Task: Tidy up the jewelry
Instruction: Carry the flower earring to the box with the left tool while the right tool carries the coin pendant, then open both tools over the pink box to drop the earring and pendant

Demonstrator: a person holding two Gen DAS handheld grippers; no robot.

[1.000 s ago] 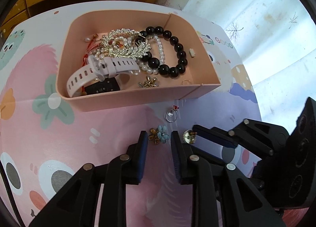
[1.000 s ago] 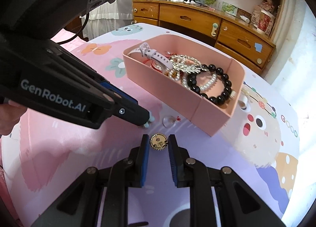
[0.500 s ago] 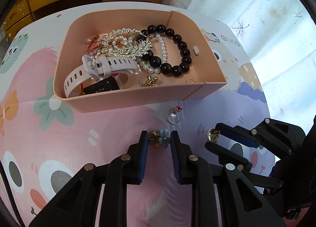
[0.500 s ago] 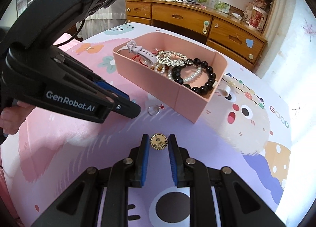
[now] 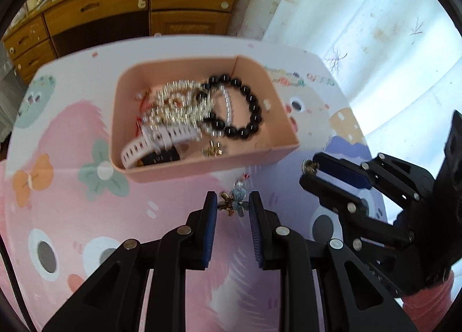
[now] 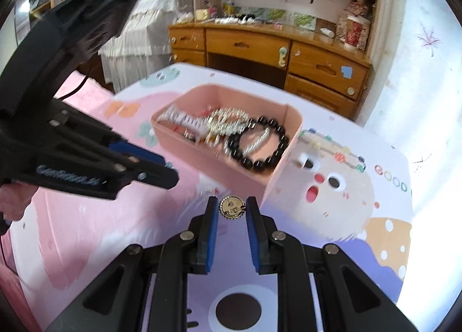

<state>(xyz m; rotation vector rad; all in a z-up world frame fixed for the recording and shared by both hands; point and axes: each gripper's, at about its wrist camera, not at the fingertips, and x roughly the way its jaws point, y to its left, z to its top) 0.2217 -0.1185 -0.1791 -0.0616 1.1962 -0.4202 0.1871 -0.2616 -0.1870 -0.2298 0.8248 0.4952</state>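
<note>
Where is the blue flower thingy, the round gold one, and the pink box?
blue flower earring (image 5: 239, 202), left wrist view, on its blue petals.
round gold brooch (image 6: 232, 207), right wrist view, on its face.
pink box (image 6: 231, 171), right wrist view, on its near wall.

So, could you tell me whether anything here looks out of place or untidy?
Yes: the jewelry in the pink box lies in one tangled heap, the white watch strap under the silver piece and the black bead bracelet. A small ring sits loose on the table outside it.

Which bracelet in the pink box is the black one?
The big-bead bracelet lying toward the box's right side is black; the pearl one inside its ring is white.
</note>
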